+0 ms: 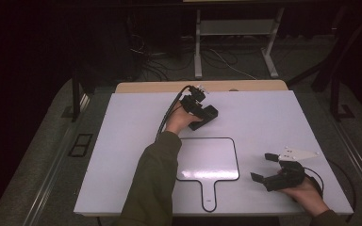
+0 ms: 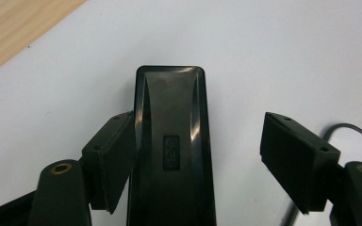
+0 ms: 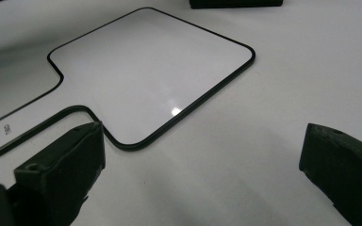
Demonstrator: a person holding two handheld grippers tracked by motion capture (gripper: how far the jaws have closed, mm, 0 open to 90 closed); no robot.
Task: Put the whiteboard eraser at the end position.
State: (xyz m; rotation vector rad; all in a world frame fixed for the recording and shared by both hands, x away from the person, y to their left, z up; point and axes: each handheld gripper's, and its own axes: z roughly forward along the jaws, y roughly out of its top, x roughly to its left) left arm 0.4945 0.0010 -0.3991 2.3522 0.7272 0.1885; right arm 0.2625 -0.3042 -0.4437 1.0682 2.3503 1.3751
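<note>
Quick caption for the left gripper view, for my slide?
Left gripper open around a glossy black block on the white table, one pad touching it.

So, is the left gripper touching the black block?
Touching on one side only. In the left gripper view, one pad rests against the black block; the other pad stands clear, white table showing between.

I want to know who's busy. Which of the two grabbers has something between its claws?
The left gripper, far up the white table. A shiny black block lies between its jaws, with a gap on one side. The right gripper has just bare table between its jaws.
</note>
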